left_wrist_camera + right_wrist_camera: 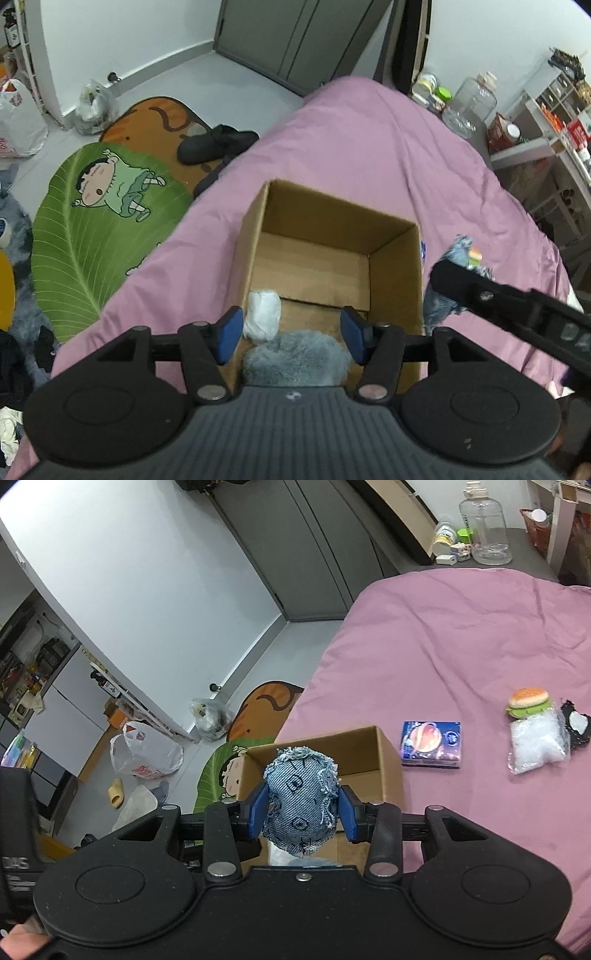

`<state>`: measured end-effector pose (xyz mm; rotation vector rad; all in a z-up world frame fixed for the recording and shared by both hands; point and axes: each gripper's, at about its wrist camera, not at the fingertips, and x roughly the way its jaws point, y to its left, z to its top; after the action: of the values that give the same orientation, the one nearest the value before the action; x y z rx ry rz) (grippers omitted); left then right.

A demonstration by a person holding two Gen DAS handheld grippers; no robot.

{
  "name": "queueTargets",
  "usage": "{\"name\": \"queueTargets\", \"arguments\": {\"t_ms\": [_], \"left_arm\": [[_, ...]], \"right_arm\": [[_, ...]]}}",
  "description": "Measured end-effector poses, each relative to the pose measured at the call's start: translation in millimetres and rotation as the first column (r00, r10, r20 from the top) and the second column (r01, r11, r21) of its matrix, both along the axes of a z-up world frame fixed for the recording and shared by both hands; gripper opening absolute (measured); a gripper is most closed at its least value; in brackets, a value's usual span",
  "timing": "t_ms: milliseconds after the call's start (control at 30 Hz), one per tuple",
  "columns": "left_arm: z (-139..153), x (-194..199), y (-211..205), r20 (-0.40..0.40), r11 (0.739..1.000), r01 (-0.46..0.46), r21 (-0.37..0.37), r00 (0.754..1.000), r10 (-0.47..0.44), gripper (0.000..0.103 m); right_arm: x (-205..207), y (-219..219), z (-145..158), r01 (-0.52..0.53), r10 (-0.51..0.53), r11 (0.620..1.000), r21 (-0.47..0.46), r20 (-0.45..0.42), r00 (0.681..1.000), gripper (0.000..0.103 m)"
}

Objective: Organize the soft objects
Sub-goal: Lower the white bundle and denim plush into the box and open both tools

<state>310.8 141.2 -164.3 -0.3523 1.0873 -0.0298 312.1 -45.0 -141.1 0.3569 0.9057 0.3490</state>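
A green leaf mat [92,236] was seen on the floor at the left. On the pink bed [369,147] an open cardboard box [395,266] was placed, with a white soft lump [263,314] and a grey fluffy thing [295,356] inside. The left gripper [291,332] was held spread wide over the box, with nothing in it. The denim pouch [301,797] was pinched in the right gripper [303,812] above the box. Farther right, a small blue box [431,744], a toy burger [528,701] and a clear bag [535,744] were laid on the bed.
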Motion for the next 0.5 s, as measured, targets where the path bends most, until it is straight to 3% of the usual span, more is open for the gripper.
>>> {"name": "queueTargets", "arguments": {"t_ms": [167,433,500], "left_arm": [[12.3,-10.1,9.0,0.010,1.000,-0.029,0.009,1.000,0.029,0.061],[22.0,-28.9,22.2,0.014,0.996,-0.089,0.031,0.996,0.088,0.079],[25.8,-31.8,19.9,0.019,0.995,-0.090,0.037,0.996,0.089,0.083]], "right_arm": [[3.7,11.3,-2.4,-0.022,0.022,1.000,0.022,-0.009,1.000,0.043],[-5.2,17.1,6.0,-0.046,0.046,0.999,0.017,0.002,0.999,0.075],[-9.3,11.9,10.3,-0.036,0.036,0.999,0.013,0.010,0.999,0.079]]}}
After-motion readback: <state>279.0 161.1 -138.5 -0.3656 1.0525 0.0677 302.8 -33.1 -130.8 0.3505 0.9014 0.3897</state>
